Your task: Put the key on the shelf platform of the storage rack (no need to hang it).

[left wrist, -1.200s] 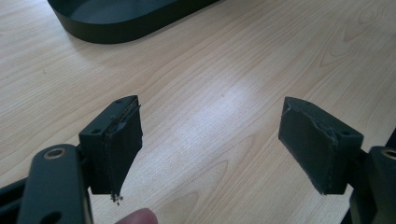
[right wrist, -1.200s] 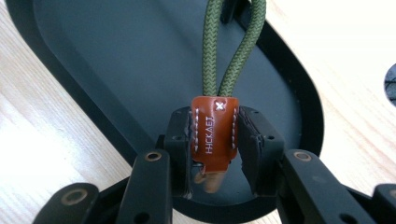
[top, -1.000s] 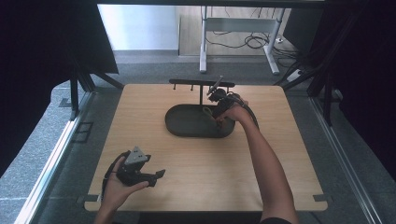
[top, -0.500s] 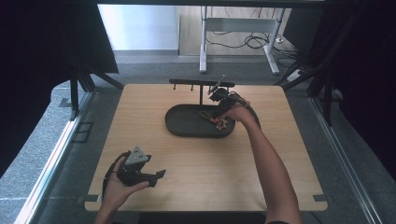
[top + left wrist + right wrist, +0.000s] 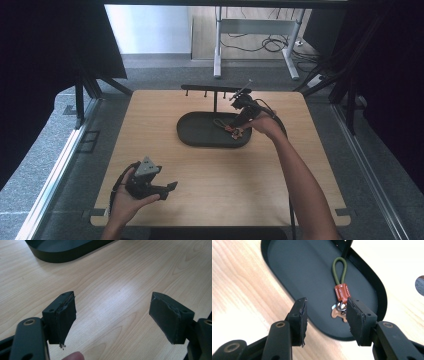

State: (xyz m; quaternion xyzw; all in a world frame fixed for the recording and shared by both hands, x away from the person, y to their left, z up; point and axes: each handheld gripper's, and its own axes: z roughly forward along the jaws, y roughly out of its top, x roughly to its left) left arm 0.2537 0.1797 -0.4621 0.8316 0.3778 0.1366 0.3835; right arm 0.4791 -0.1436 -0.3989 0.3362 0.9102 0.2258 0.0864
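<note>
A keychain (image 5: 341,291) with an olive cord loop, a red-brown leather tab, a metal ring and a small tan charm lies flat in the black oval tray (image 5: 312,272), near one end. My right gripper (image 5: 327,307) hovers low over that end, open, with its right jaw just in front of the ring and charm. In the high view the right gripper (image 5: 238,122) sits over the right part of the tray (image 5: 200,132), at the keychain (image 5: 231,127). My left gripper (image 5: 167,190) rests in a hand at the near left, open (image 5: 112,300) above bare wood.
A black rack (image 5: 215,90) with a crossbar and short pegs rises from the tray's far side; its post (image 5: 347,247) stands just beyond the cord loop. The wooden table (image 5: 280,170) ends close behind the left hand. Desk legs and cables lie on the floor beyond.
My right gripper has come down and slightly nearer over the tray, closer to the keychain. The left gripper has stayed where it was.
</note>
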